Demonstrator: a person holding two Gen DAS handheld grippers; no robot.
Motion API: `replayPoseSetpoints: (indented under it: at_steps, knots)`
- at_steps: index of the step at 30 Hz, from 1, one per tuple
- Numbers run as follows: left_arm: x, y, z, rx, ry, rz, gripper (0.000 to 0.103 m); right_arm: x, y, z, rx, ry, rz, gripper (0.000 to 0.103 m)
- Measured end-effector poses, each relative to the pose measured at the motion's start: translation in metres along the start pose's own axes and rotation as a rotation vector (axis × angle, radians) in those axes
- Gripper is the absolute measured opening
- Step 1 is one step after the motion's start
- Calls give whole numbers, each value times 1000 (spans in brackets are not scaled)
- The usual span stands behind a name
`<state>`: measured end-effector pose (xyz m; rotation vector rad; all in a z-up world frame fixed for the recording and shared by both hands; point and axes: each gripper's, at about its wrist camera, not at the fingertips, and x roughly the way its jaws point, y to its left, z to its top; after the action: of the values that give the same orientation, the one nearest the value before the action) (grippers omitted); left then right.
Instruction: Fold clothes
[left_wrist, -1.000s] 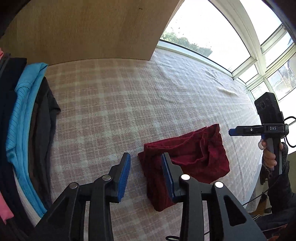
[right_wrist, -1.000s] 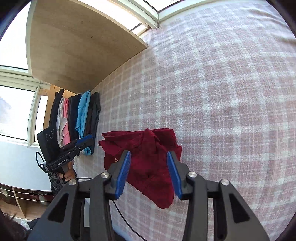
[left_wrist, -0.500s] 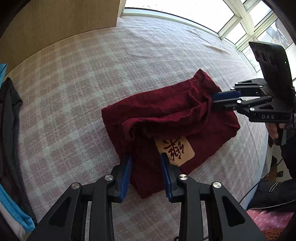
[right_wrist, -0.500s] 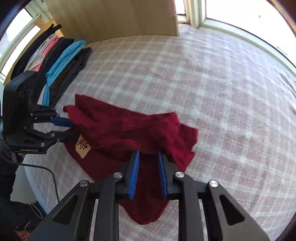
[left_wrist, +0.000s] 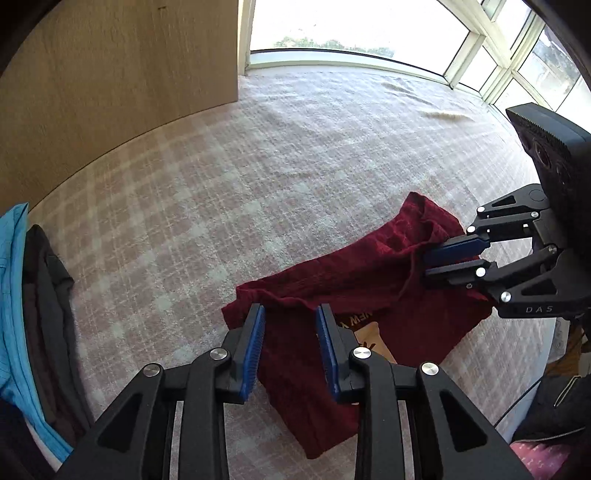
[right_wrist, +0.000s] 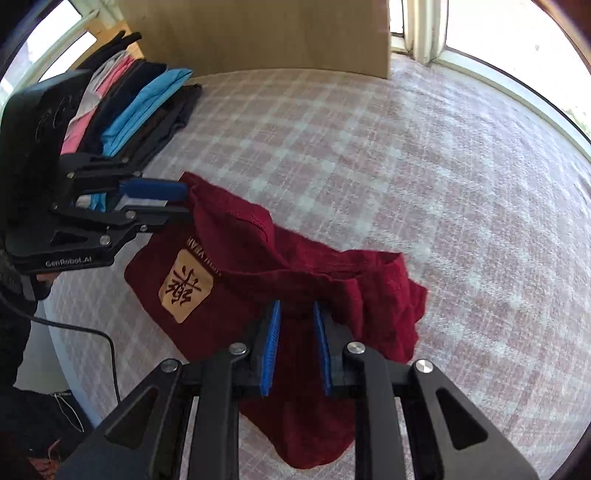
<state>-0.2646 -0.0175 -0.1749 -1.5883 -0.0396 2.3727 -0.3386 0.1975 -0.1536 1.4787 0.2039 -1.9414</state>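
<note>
A dark red garment (left_wrist: 369, 280) (right_wrist: 295, 280) with a tan printed label (right_wrist: 186, 286) lies bunched on the pink checked cover (left_wrist: 258, 166). My left gripper (left_wrist: 290, 308) (right_wrist: 188, 206) has its jaws narrowed around the garment's left edge, and the cloth rises to its tips. My right gripper (right_wrist: 297, 304) (left_wrist: 424, 264) is shut on the gathered folds at the garment's other end. Between the two grippers the upper edge stands up as a ridge, while the lower part hangs toward the near edge of the cover.
A row of folded clothes (right_wrist: 140, 107) (left_wrist: 14, 295) in black, blue and pink lies along the left side. A wooden panel (left_wrist: 110, 92) stands at the back. Windows (left_wrist: 369, 22) line the far side. A black cable (right_wrist: 92, 332) trails off the near edge.
Both grippers came down from above the cover onto the garment. The right jaws closed on the folds, the left jaws narrowed on the edge, and the cloth's upper edge has lifted.
</note>
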Motion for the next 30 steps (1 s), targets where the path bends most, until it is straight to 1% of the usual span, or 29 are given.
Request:
replayPoseSetpoints:
  at_steps: [1, 3, 5, 8, 9, 11, 12, 13, 14, 15, 17, 18, 20, 21, 23, 24, 25, 26, 27, 29, 30]
  knots:
    - [-7, 4, 0, -16, -27, -15, 26, -9, -14, 5, 65, -47, -8, 19]
    - [-19, 4, -4, 0, -41, -30, 28, -23, -18, 4, 61, -58, 19, 19]
    - [-24, -3, -10, 44, -40, -46, 28, -23, -6, 0, 1, -26, 24, 19]
    - [-13, -22, -16, 117, 0, -129, 31, -1, 14, -6, -56, 62, 139, 19]
    - [-5, -25, -18, 127, 21, -138, 31, 6, 17, -5, -65, 77, 143, 19]
    - [15, -23, -19, 123, 65, -89, 31, 19, 23, -5, -81, 105, 150, 19]
    - [25, -22, -19, 120, 86, -66, 31, 17, 18, -4, -59, 95, 160, 19]
    - [26, -20, -20, 112, 87, -69, 28, 7, 10, -3, -28, 64, 186, 19]
    - [27, -17, -22, 104, 88, -72, 30, -3, 1, 1, 0, 28, 188, 19]
    - [27, -15, -23, 96, 90, -74, 30, -12, -8, 5, 27, -8, 186, 19]
    - [25, -13, -26, 101, 92, -66, 30, -20, -17, 15, 1, -18, 44, 19]
    - [23, -13, -27, 101, 88, -64, 30, -16, -21, 18, 6, 2, 33, 19]
    - [16, -13, -26, 95, 68, -53, 30, -9, -30, 25, 16, 43, 10, 23]
    - [12, -13, -24, 97, 51, -44, 30, -5, -33, 26, 18, 51, -1, 28]
    - [3, -14, -19, 107, 16, -32, 31, 5, -38, 30, 23, 69, -23, 32]
    - [1, -14, -16, 114, 4, -34, 32, 9, -37, 30, 19, 84, -9, 32]
    - [3, -13, -13, 118, 8, -26, 37, 14, -37, 31, 16, 99, 5, 32]
    - [8, -10, -11, 115, 22, -7, 38, 18, -34, 30, 7, 108, 24, 32]
    - [14, -6, -10, 110, 39, 2, 38, 21, -30, 30, -13, 111, 19, 32]
    - [22, 0, -10, 97, 62, 9, 38, 18, -24, 27, -50, 90, -8, 12]
    - [25, 2, -10, 90, 68, 7, 38, 15, -21, 26, -61, 76, -15, 5]
